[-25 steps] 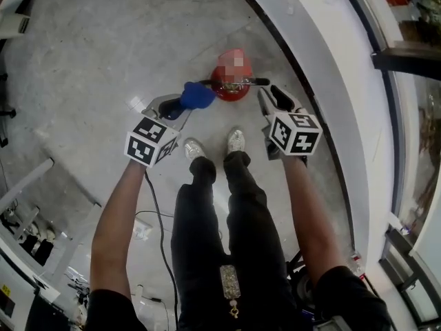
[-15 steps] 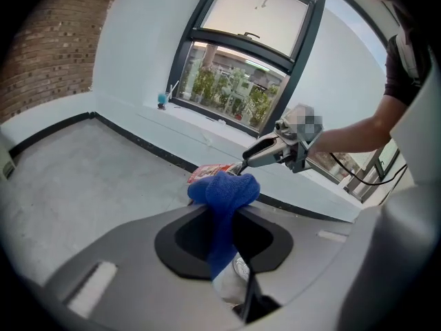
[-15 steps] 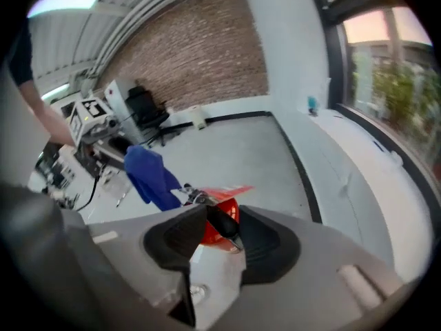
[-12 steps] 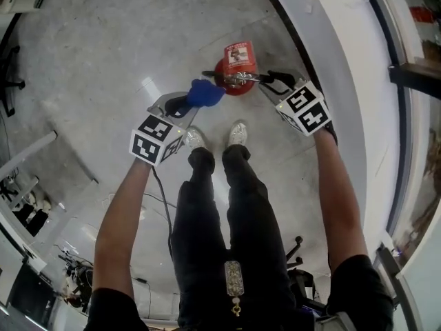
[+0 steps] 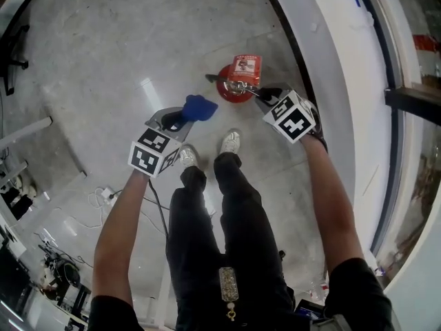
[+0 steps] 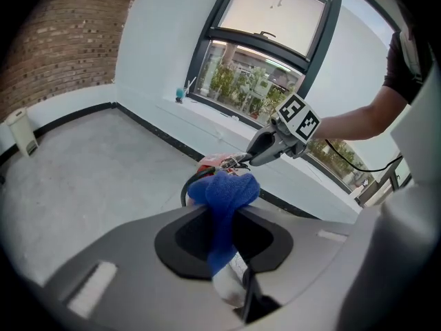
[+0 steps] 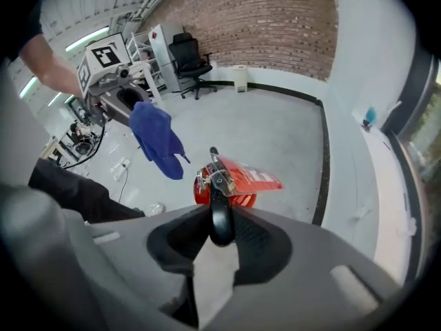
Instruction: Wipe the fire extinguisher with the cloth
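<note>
Grey concrete floor (image 5: 103, 61) is meeting a white ledge (image 5: 331, 67) edged by a black skirting strip (image 5: 293, 54). The red fire extinguisher (image 5: 235, 88) is standing upright on the floor close to that strip, at 12 o'clock from the person's shoes (image 5: 231, 142). The right claw (image 5: 265, 96) is reaching in from the extinguisher's 4 o'clock; its jaws, having just been closing, are pinching the black handle (image 7: 220, 216). The left claw (image 5: 178, 118) is clamping the blue cloth (image 5: 198, 107), which is hanging at the extinguisher's 8 o'clock, near the body but apart from it.
</note>
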`<state>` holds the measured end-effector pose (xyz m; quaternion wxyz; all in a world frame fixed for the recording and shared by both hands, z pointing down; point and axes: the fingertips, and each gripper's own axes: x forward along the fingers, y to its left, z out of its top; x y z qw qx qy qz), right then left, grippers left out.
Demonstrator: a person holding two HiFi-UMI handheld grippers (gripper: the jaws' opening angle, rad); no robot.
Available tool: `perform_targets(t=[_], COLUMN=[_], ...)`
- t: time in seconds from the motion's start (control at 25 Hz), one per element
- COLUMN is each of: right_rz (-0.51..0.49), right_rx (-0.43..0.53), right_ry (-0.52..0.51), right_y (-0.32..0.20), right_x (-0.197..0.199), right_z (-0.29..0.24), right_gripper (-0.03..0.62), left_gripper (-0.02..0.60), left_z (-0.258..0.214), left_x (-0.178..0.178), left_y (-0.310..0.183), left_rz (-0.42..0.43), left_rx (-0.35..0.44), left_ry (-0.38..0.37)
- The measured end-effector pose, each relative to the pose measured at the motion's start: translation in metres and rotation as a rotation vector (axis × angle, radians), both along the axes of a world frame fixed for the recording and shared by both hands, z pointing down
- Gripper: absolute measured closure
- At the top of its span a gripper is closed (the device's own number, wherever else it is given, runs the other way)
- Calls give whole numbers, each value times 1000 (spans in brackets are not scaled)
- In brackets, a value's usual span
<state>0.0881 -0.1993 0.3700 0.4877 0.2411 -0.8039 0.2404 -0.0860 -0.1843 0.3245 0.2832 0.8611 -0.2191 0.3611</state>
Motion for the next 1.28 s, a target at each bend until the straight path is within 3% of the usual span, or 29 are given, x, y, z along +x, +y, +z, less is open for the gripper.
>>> perform_targets(t=[0.28, 0.48, 0.72, 0.84, 1.28], right_rz=[279, 471, 907, 1073, 1409], right_rx=[-36, -24, 23, 1, -70], right_ry=[27, 60, 61, 62, -8], right_y=[32, 53, 71, 82, 102], right_x=[-4, -13, -25, -27, -45], right_z=[3, 0, -11, -12, -11], right_gripper=[497, 497, 497, 497, 490], left_gripper=[522, 522, 522, 522, 522], left_z=[-9, -12, -25, -28, -29], left_x=[-27, -40, -50, -55, -75], left_y=[33, 57, 84, 100, 117], left_rz=[17, 101, 180, 226, 271], left_rx=[-2, 9, 14, 14, -5], left_ry=[4, 0, 18, 21, 26])
